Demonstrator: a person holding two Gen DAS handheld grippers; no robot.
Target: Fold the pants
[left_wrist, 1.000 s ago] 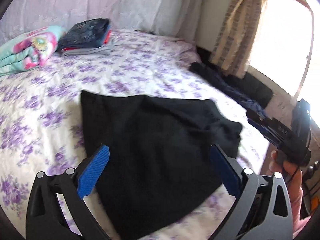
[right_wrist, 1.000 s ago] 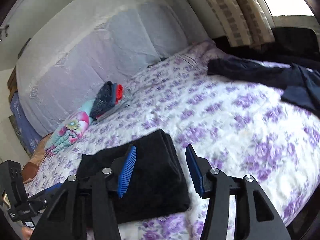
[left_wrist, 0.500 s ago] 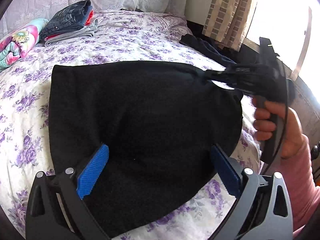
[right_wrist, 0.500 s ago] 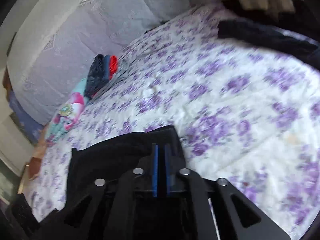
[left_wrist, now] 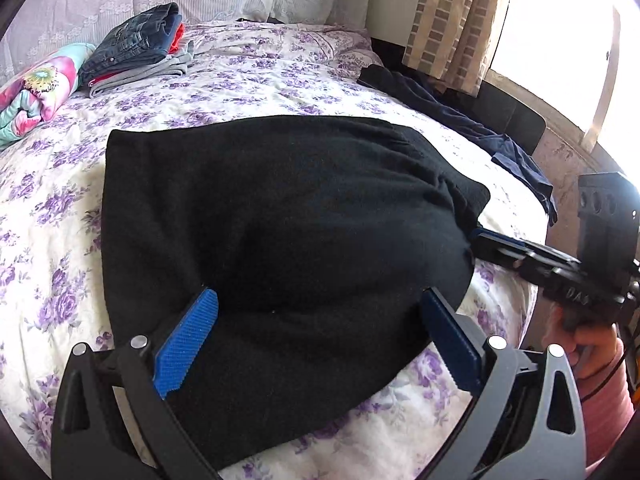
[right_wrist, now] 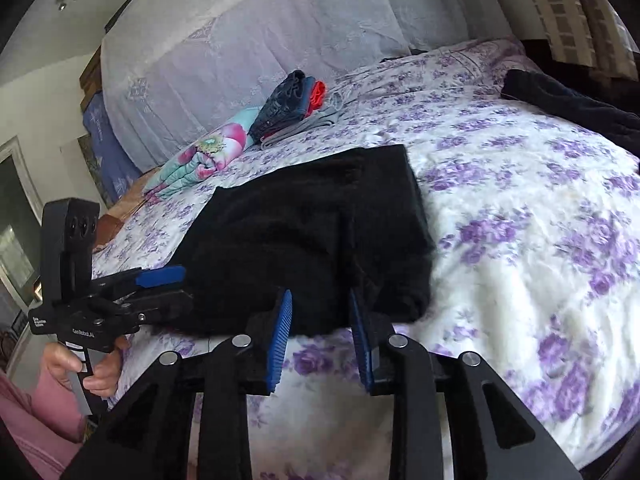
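On floral bedsheet (left_wrist: 260,64), fuzzy black pants (left_wrist: 280,220)

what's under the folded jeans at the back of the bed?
Under the folded jeans: a red garment, then a grey one, on the floral bedspread. Anything deeper is covered.

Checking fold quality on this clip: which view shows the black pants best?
The left wrist view: the black pants fill its centre, with the outline visible from the far edge to the near corner. The right wrist view shows the pants from the side, foreshortened, the near edge partly hidden behind the right gripper's fingers.
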